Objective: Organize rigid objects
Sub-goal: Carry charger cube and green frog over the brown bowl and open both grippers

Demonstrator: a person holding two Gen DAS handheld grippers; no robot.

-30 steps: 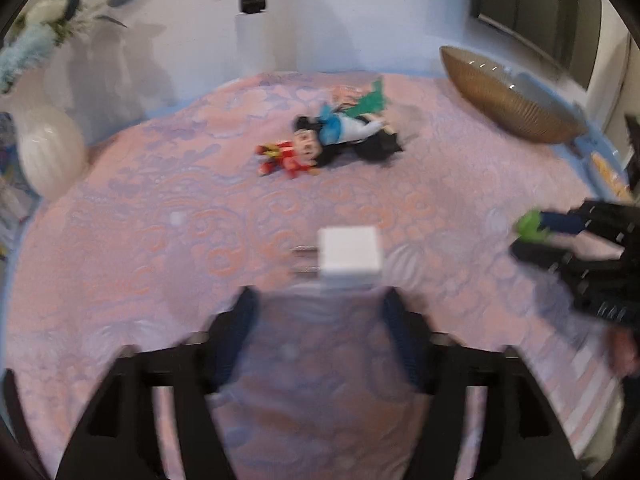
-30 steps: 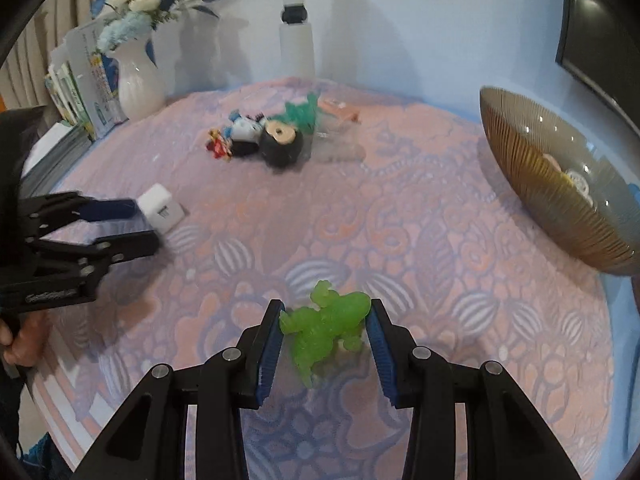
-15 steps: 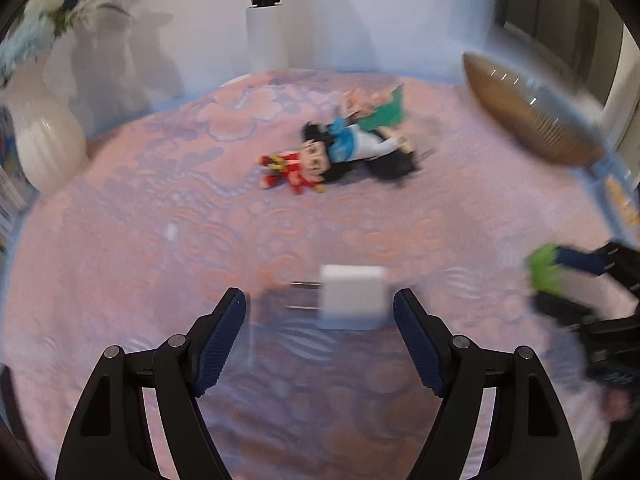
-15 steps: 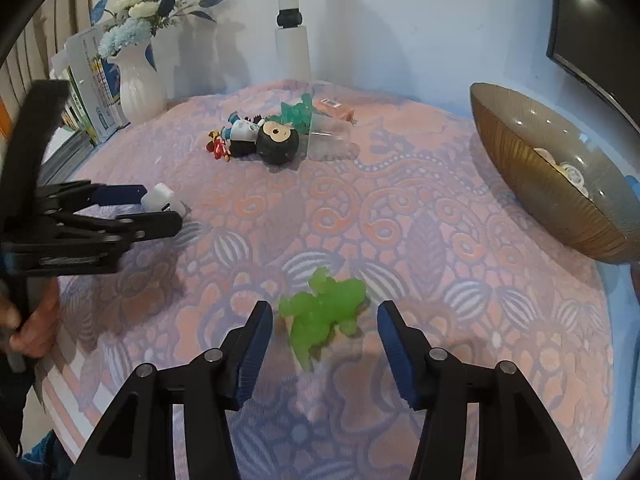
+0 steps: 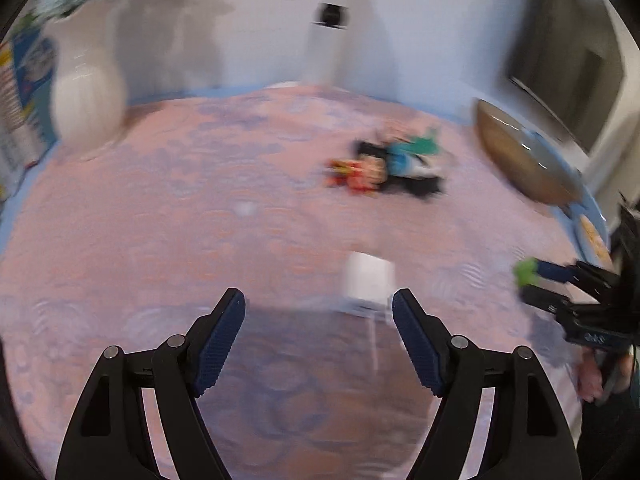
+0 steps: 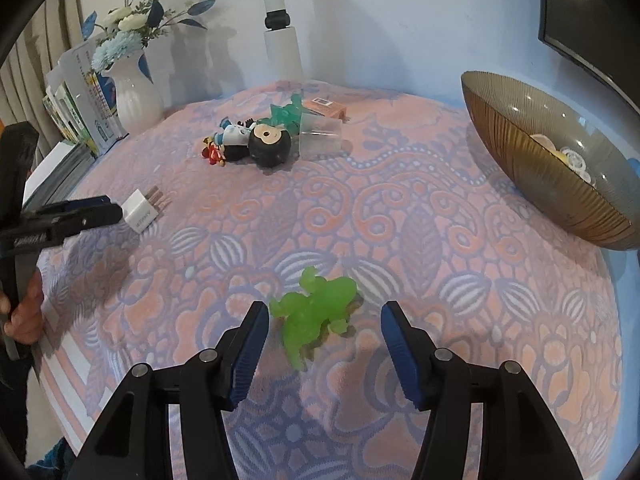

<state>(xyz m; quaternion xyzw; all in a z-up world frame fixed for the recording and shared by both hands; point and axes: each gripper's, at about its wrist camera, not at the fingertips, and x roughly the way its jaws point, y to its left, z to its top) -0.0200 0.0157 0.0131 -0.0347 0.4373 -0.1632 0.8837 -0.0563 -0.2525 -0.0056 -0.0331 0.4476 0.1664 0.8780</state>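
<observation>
While both hand-held grippers stand over the patterned desk (image 6: 460,216), the entry that matters is how each loose item lies to the nearer one. Item one: green translucent figure (image 6: 316,312), lying flat on the cloth between the fingers of the right hand-held gripper (image 6: 324,340), a little toward the left pad, no pad pressing on it; the jaws stand at a moderate spread. Its long axis runs on a diagonal, from the near-left tail end to the far-right bulk, so it sits skewed across the gap, not square to it. Item two: white plug adapter (image 5: 370,280), resting on the desk just ahead of the left hand-held gripper (image 5: 318,316), off-centre toward that gripper's right finger; jaws wide, nothing held. In the right wrist view its prongs (image 6: 158,196) point toward the far side of the desk, away from the gripper. Item three: a cluster of small figures (image 6: 248,144) with a clear cup (image 6: 320,136) and an orange box (image 6: 326,106), far side, well apart from both tools. Item four: ribbed glass bowl (image 6: 520,184), right edge, already holding a few pieces. Judged: the right tool is nearer the green figure, the left nearer the adapter; a slight roll would likely square the right pads to the figure.
</observation>
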